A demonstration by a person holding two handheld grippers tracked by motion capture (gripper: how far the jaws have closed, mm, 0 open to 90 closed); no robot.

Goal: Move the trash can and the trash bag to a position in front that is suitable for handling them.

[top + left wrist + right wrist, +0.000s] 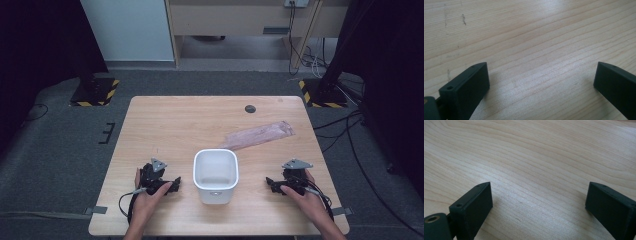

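Left gripper [175, 186] rested on table [165, 120], left of white tub [215, 175], jaws spread wide, nothing held; tub placed upright between both grippers; pink bag [257, 135] laid flat behind tub; right gripper [270, 183] rested right of tub, jaws wide, nothing gripped.

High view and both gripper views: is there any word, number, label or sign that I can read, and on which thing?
No readable text anywhere.
White bin: a small mark on its front wall, too small to read.
Pink bag: no print can be made out.
Black-and-yellow hazard stripes on the stand bases: a sign, no words.
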